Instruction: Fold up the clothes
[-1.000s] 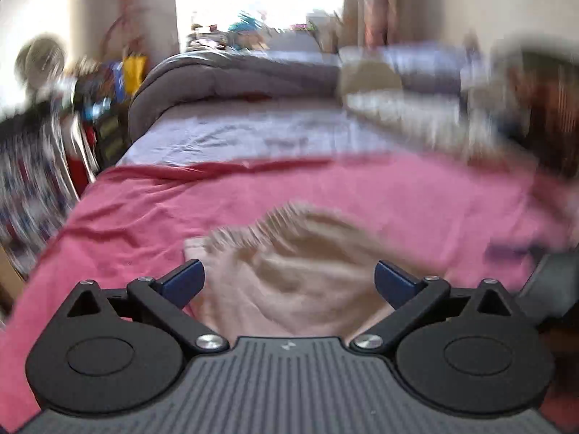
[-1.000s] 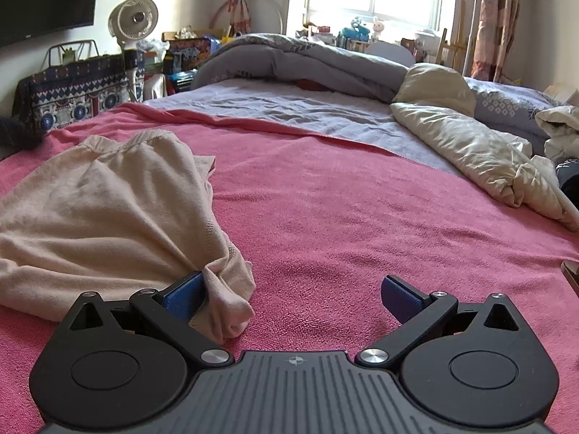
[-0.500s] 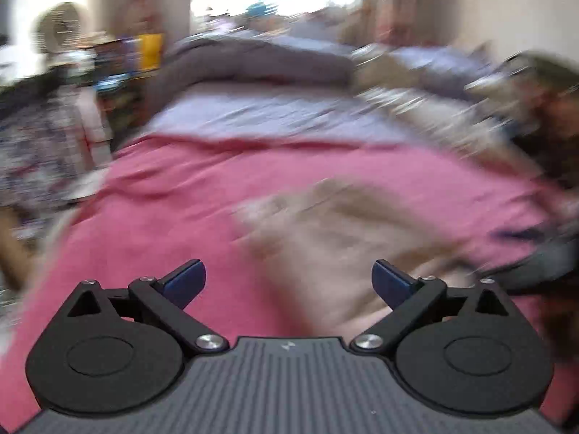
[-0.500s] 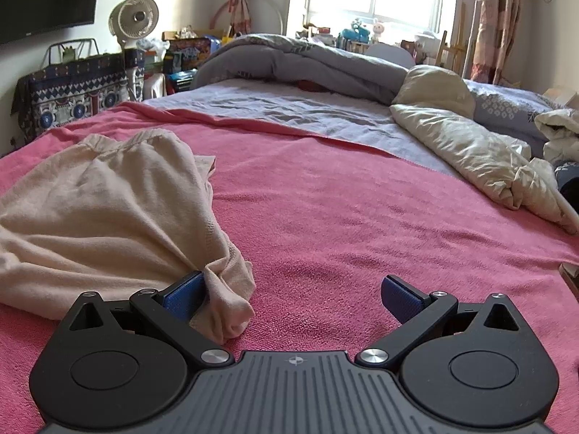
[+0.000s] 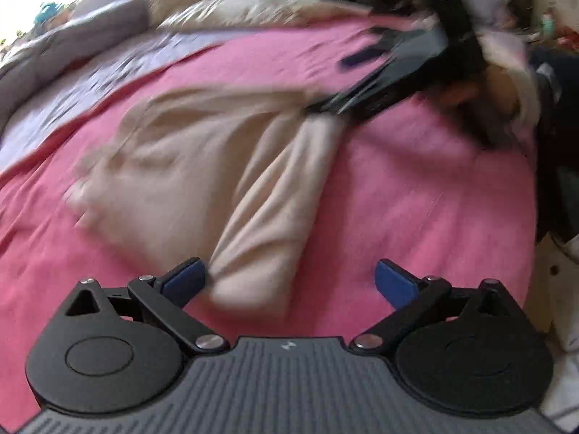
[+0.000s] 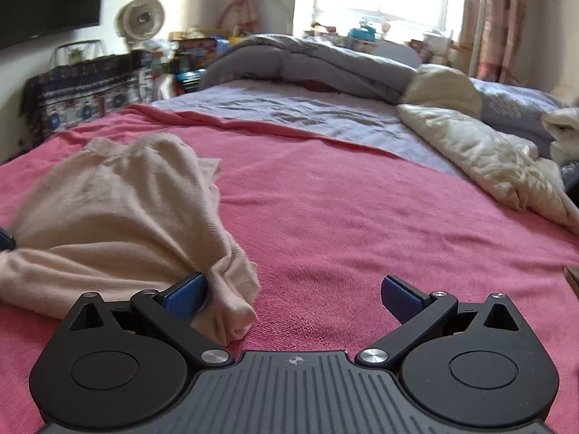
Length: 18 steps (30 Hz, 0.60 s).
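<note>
Motion-blurred beige garment [image 5: 202, 166], far edge indistinct

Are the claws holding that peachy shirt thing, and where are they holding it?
Nothing is held. Both the left claw and the right claw are wide open. Each has a bunched end of the beige garment lying against one finger.

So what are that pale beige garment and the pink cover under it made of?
The pale beige garment looks like a soft, fine knit, perhaps cotton or wool: matte, with a faint ribbed weave and limp folds. The pink cover seems to be terry-like towelling or fleece: a short, nubbly, matte pile shows close to the right gripper. The exact fibre cannot be told.
</note>
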Motion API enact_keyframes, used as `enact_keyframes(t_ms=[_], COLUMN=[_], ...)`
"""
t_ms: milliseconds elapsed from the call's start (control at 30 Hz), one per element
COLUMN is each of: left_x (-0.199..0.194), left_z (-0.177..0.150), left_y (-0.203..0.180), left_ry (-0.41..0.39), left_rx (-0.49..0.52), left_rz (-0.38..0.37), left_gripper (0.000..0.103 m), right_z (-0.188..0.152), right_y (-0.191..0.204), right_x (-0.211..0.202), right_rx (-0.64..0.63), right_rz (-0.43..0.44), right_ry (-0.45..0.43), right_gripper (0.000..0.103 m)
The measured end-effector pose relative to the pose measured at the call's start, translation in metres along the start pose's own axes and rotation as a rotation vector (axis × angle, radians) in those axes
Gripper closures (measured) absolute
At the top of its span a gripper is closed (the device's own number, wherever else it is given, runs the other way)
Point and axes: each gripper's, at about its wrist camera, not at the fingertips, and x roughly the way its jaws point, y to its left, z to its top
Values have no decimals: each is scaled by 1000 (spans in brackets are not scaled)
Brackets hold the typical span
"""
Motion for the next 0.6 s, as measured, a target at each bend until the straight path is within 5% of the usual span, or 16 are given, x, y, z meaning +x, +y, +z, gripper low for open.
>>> enact_keyframes(t_ms=[67,133,200,267,333,400,467,600], left_x=[-15,-36,-59,-69,-50,-24,11,15], left_z=[-10,-8,2,16,30,43,43,23], left_y=[14,23,24,22,17,10,2,-6], left_ry=[15,-38,-183,-328,-314,-262,-163,-194], left_rx=[-108,-177,-217,-244,-249,-253,-267,-240], left_rz=[50,126,126,44,46,68,85,104], left_gripper=[1,18,22,21,24,43,50,50], right_z=[-1,-3,5,20,31,32,24,11], right_y=[12,27,42,53,64,76,85,73], right_x=[-25,-52,-67,-67,-54,-36,-13,-19], right_rx=[-151,-307,-348,-289,-238,-237,-266,-330], right_rz=[26,72,178,314,390,396,366,358], right_ry=[-89,-177,-175,-131,-72,-14,69,55], right_gripper=[2,9,21,59,79,80,81,80])
